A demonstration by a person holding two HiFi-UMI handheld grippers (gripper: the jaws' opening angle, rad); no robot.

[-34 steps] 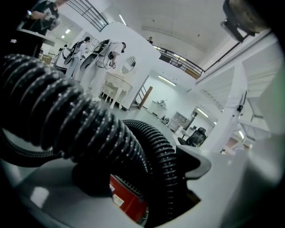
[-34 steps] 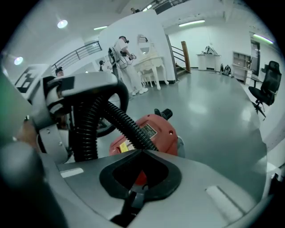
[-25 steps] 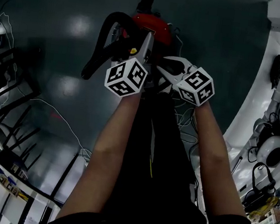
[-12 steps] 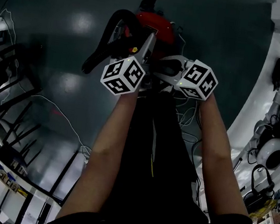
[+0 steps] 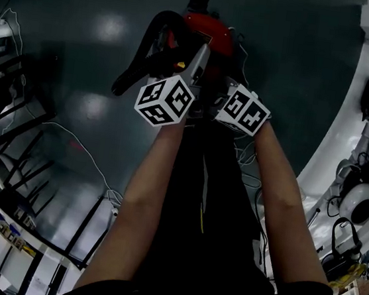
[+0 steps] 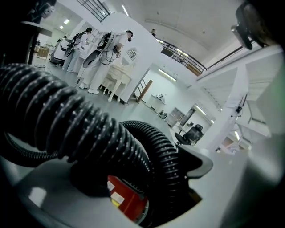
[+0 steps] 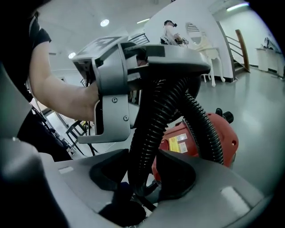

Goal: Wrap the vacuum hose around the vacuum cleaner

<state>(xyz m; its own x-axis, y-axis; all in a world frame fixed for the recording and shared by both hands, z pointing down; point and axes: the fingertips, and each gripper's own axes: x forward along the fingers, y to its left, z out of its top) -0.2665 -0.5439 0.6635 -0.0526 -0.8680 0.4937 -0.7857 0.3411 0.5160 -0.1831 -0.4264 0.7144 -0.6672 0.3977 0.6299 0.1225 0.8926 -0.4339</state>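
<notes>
Though partly hidden, hose (image 7: 151, 129) tight in left gripper (image 6: 147, 178), loose between right gripper's (image 7: 142, 176) just-opening jaws

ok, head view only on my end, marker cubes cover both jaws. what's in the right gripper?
Observer: The hose stands between the right gripper's jaws; they have just been opening and aren't clamping it.
Operator: and the left?
Observer: The left gripper is closed on that hose, holding it up.
Operator: how does it hang?
Observer: Two strands drop from the left gripper; one passes the right jaws, the other runs down across the red vacuum cleaner.
</notes>
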